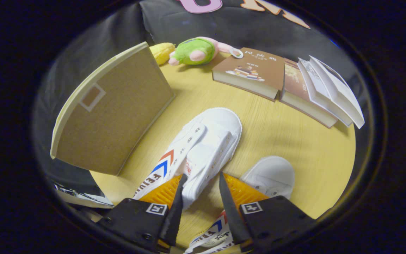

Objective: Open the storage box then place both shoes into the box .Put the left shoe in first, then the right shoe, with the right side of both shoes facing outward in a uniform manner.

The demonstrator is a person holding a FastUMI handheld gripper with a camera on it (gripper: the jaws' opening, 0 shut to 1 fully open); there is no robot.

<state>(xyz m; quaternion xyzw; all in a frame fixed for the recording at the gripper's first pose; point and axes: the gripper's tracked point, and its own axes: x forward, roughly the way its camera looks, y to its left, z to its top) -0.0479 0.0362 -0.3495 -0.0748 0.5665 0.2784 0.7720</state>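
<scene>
Gripper (201,183) fingers stand apart, nothing clamped; the heel of one white shoe (203,144) lies just ahead of them, its edge between the tips, lying on its side on the wooden table (294,141). Second white shoe (271,174) sits just beside the right finger, partly under it. Storage box (115,116) stands close alongside the first shoe with its lid up. Risks, as judged: a shallow pinch on soft canvas may slip; closing may snag the neighbouring shoe; which shoe is the left cannot be told, so order may be mistaken. Books (280,81) and plush toy (196,51) lie well beyond, no obstruction.
</scene>
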